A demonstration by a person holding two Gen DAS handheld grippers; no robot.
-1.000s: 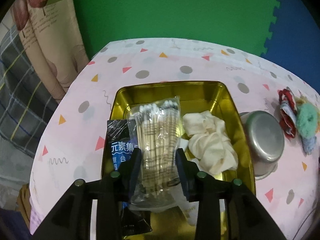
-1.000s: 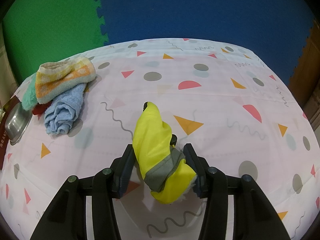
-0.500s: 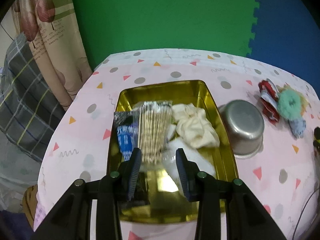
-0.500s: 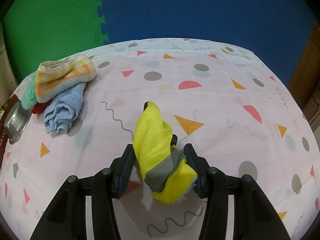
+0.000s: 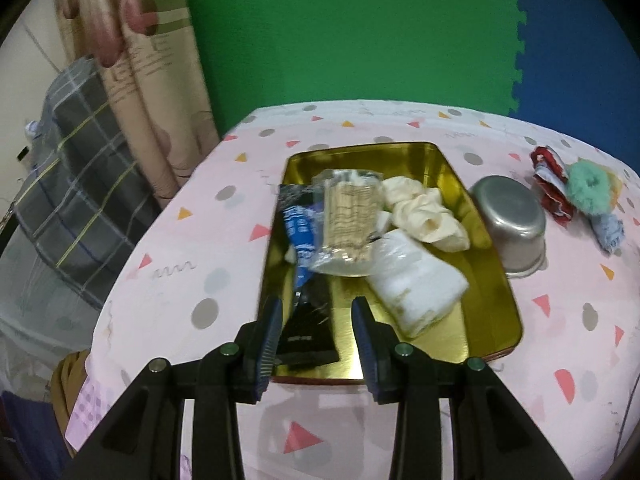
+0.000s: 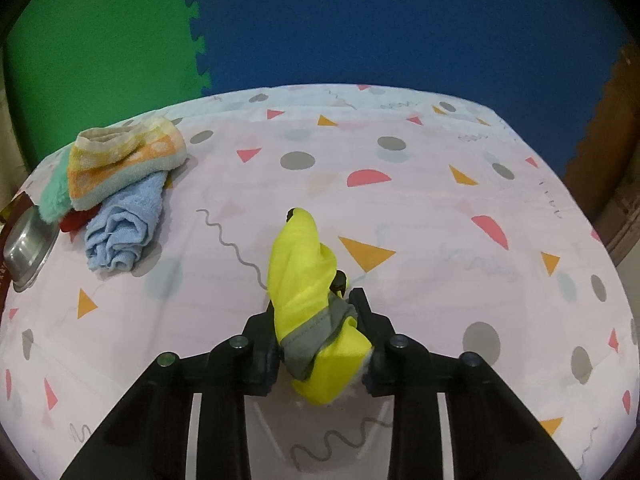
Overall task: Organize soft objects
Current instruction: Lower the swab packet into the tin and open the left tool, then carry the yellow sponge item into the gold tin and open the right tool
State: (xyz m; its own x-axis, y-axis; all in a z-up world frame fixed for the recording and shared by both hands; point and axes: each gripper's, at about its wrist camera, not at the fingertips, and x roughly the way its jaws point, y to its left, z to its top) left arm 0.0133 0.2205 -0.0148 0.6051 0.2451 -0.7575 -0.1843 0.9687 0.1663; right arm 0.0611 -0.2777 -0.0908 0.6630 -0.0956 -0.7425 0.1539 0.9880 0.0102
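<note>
Right gripper – jaws have just been closing, now pinched on the yellow cloth at its grey band; the rest of the cloth lies out toward 12 o'clock on the spotted tablecloth. Left gripper is half open with nothing in it, above the near edge of the gold tray, which holds a cotton swab pack and white cloths. At 10 o'clock from the right gripper, a blue towel under an orange towel, a steel bowl just beyond. Risk, as I judge it – the grip is on one end only, so lifting may let the loose length drag or slip free.
</note>
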